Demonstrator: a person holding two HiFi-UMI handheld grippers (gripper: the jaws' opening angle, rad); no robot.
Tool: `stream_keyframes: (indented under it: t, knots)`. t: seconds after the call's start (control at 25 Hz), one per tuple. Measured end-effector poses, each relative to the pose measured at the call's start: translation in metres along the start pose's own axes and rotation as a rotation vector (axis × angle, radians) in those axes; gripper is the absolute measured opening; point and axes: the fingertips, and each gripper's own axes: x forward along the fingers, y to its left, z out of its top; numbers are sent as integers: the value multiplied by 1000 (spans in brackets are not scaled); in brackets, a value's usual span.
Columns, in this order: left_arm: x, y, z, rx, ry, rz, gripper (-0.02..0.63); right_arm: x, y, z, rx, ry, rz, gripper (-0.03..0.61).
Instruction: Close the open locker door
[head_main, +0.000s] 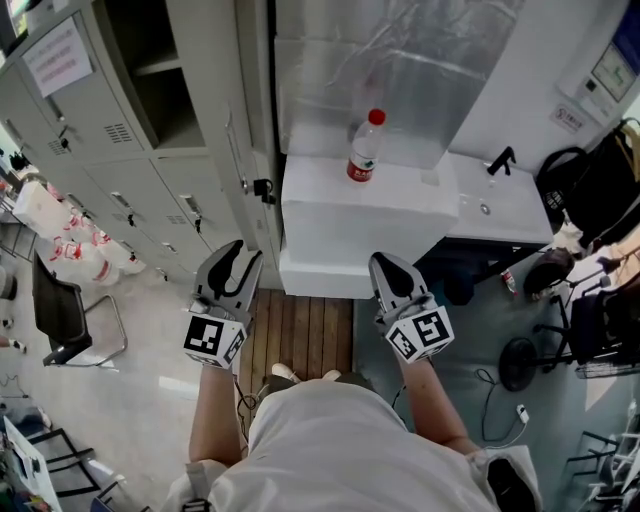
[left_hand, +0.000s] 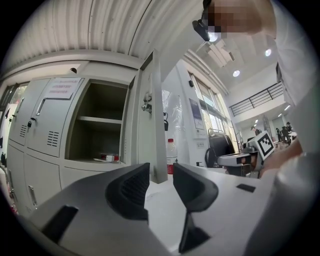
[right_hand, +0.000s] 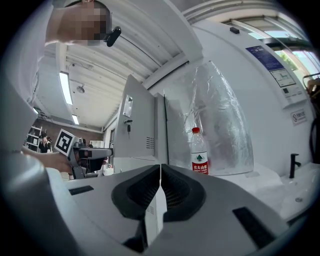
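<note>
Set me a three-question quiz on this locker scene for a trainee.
1. True or false: the locker door is shut.
2. What stands on the white counter? A) a mug B) a bottle C) a box
3. Which gripper has its jaws apart with nothing between them?

Key:
1. False. It stands wide open.
2. B
3. The left gripper. The right gripper has its jaws together.
</note>
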Motion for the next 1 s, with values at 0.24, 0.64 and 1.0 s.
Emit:
stream_keyframes:
  t: [0.24, 0.64, 1.0]
  knots:
    - [5, 7, 5, -13, -13, 0, 120, 6, 1, 0, 0, 0, -4, 18]
    - [-10, 27, 4, -8, -23, 20, 120, 40, 20, -2, -4, 9, 50, 18]
    - [-36, 68, 3, -7, -48, 68, 87, 93, 64, -4, -17, 12, 141, 18]
